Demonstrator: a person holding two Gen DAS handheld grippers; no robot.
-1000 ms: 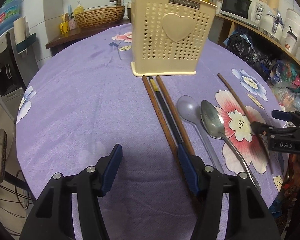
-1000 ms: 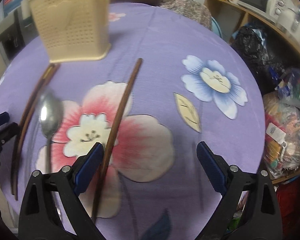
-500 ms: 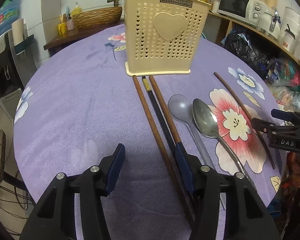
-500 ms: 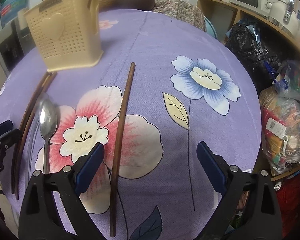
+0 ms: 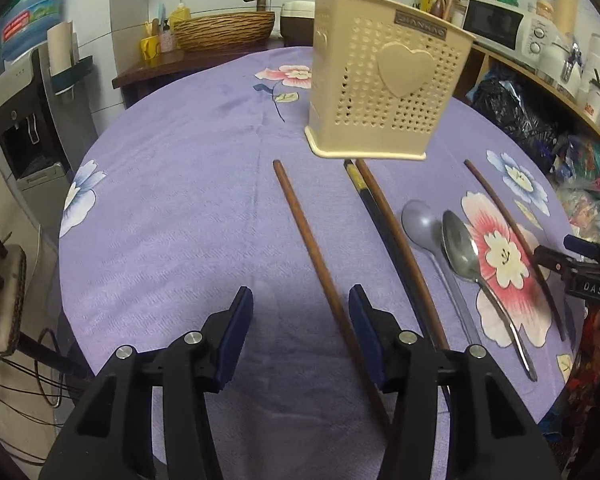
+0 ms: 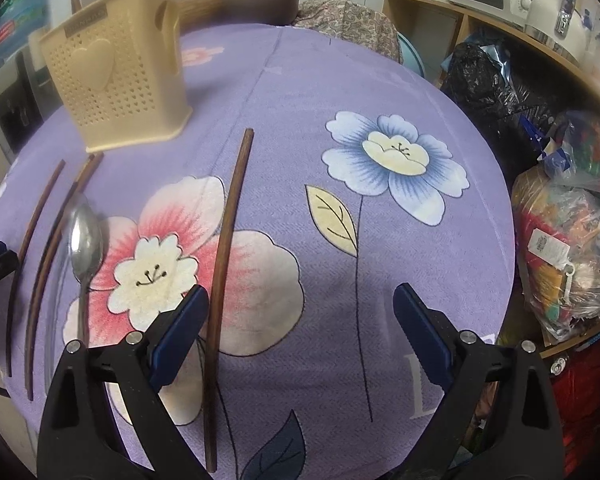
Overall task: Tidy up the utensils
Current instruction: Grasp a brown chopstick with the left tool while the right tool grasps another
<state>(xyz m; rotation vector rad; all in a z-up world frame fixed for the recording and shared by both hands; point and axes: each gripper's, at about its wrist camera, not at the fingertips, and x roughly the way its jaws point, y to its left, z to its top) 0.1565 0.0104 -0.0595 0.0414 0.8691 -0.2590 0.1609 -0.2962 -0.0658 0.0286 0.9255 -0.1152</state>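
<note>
— Lying loose on a round table (image 5: 172,208) under a purple flowered cloth: what utensils?

— Four brown chopsticks, one black one, a grey spoon (image 5: 424,226) and a steel spoon (image 5: 460,246), all fanned out before a cream perforated holder (image 5: 384,92) with a raised heart, which stands toward the far edge.

— And the left gripper (image 5: 300,312)?

— Its jaws have just been closing and stand half apart over a brown chopstick (image 5: 312,252); the stick runs beside the right-hand pad, and contact cannot be told.

— The right gripper (image 6: 300,312)?

— Jaws wide, nothing clamped. Another brown chopstick (image 6: 226,248) passes just inside its left pad, lying across the pink flower near the table's right edge.
</note>
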